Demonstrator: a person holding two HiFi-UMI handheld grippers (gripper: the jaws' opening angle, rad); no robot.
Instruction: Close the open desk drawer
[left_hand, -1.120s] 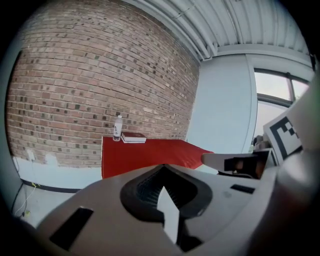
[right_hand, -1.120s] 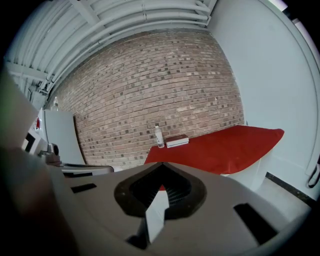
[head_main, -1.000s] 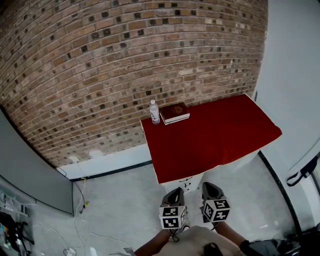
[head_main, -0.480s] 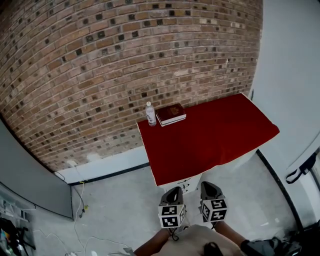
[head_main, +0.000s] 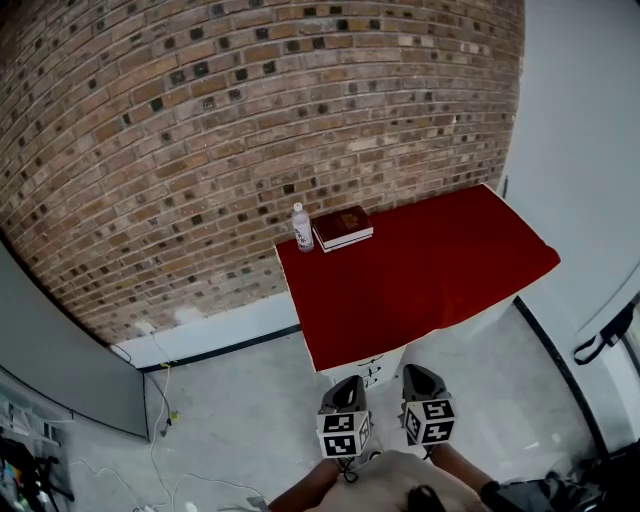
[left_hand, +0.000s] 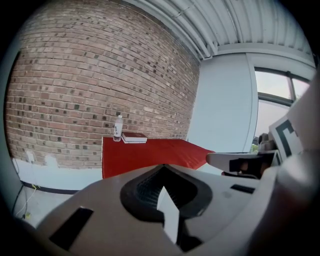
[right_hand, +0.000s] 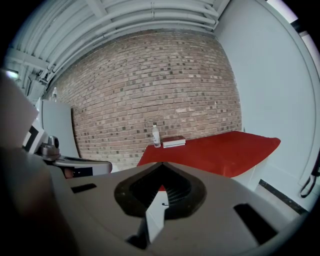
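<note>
Hovering side by side, left gripper and right gripper are both showing jaws together, empty. Just beyond, the desk drawer is peeking white under a red cloth, bottle and book sitting at the far corner.

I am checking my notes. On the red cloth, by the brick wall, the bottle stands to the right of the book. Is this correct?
Not quite. The bottle stands to the left of the book, on the red cloth by the brick wall; the head view shows it.
</note>
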